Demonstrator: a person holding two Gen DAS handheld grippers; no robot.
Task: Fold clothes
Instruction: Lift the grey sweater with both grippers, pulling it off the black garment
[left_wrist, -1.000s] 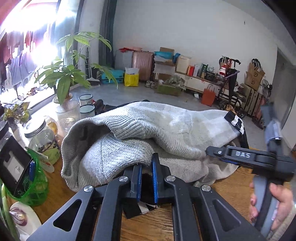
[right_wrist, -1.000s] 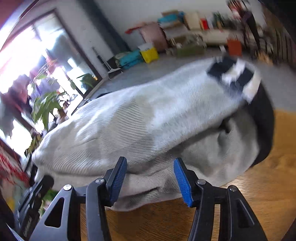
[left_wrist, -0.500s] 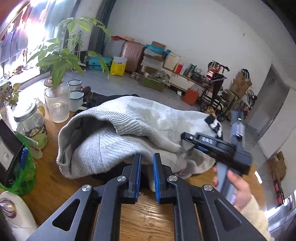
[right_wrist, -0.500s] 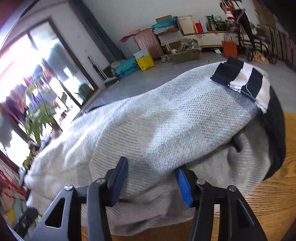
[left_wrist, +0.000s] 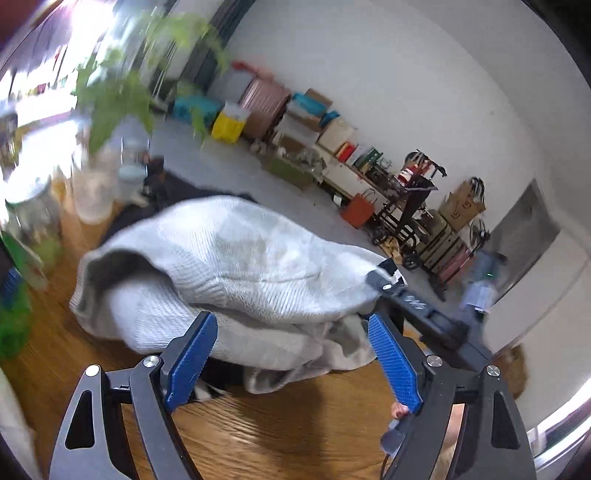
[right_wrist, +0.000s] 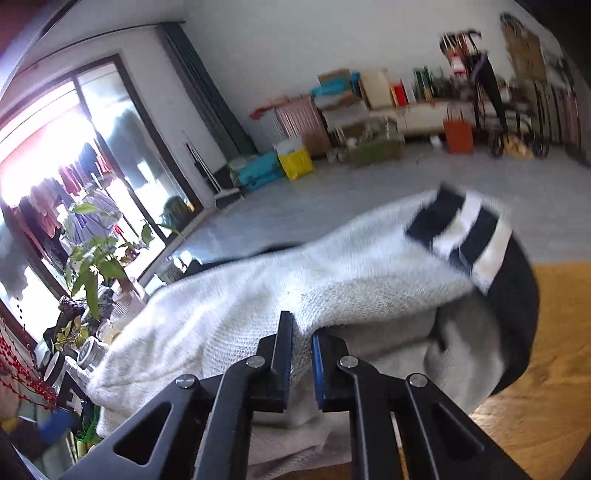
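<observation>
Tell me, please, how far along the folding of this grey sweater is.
Partly done: the grey sweater already lies doubled in layers on the wooden table. In hand: the right tongs are closing on its upper layer, while the left tongs are opening, pads clear of cloth. Left: flattening the lumpy bundle.

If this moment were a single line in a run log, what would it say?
task: fold clothes | left gripper: opening, empty | right gripper: closing on grey sweater | wooden table

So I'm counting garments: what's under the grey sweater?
Under the grey sweater a black garment shows at the edges; its full extent and anything beneath are covered.
</observation>
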